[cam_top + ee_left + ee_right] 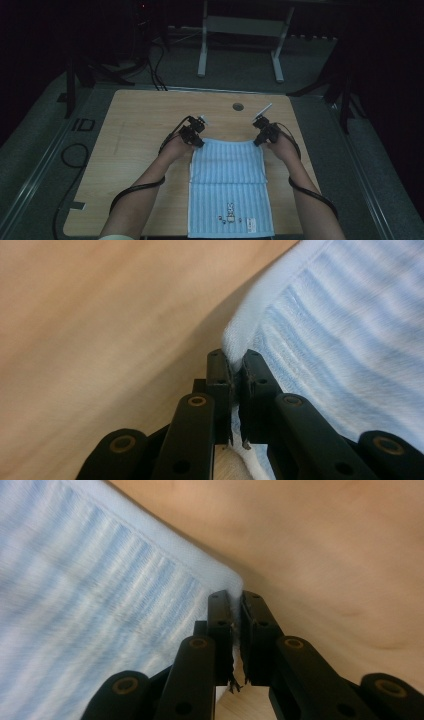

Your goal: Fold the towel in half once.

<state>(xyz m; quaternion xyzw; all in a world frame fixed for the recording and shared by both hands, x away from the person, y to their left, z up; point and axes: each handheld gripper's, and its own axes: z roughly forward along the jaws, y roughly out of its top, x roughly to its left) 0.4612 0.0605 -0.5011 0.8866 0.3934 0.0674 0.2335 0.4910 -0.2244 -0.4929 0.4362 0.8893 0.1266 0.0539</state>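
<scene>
A blue striped towel point(229, 185) lay on the wooden table point(135, 130), toward its 6 o'clock edge. The left gripper point(199, 142) pinched the towel's 11 o'clock corner, and the right gripper point(257, 142) pinched its 1 o'clock corner, jaws pressed on the cloth.

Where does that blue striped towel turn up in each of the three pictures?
High view: the towel lies at lower centre, running to the table's near edge.
Left gripper view: upper right, its corner pinched in the left tongs.
Right gripper view: upper left, its corner pinched in the right tongs.
Shared landmark: the wooden table.
</scene>
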